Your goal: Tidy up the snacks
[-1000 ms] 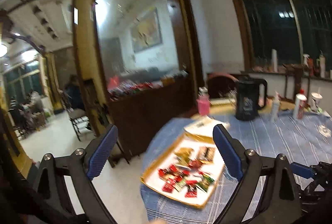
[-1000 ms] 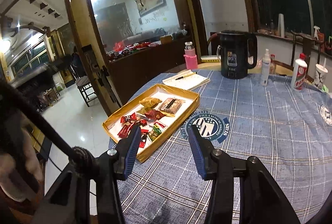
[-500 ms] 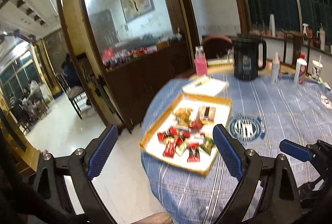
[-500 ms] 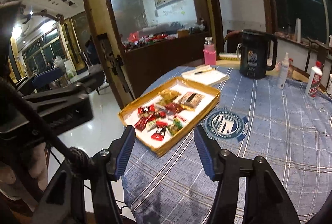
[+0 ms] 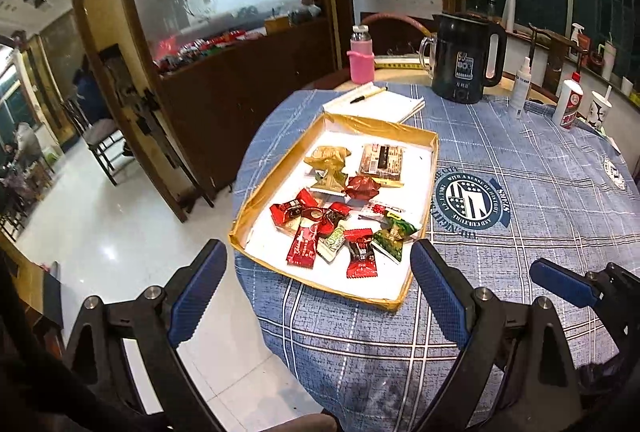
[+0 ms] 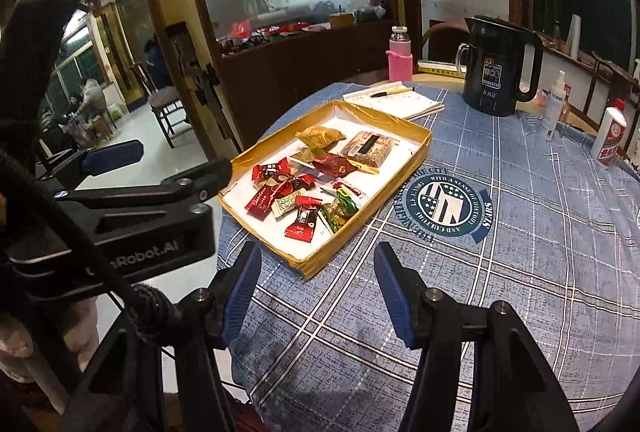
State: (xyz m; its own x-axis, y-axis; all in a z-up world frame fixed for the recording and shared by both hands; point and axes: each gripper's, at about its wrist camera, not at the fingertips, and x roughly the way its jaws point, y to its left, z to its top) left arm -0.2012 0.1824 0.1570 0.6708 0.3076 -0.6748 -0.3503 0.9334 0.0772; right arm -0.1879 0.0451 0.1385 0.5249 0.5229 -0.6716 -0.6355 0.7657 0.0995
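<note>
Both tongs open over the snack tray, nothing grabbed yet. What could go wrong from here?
1. The snacks lie overlapped in a pile at the near end of the gold tray, so open tongs may pinch two wrappers at once.
2. The tray sits close to the table's edge; a push from the left tongs could slide it toward the floor.
3. The right tongs hover close beside the left; reaching for the tray together risks a collision.

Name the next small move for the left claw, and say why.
Probably lower the left claw toward the red candy at the gold tray's near edge: both claws are open and empty, above the table, and the snacks are untouched.
</note>
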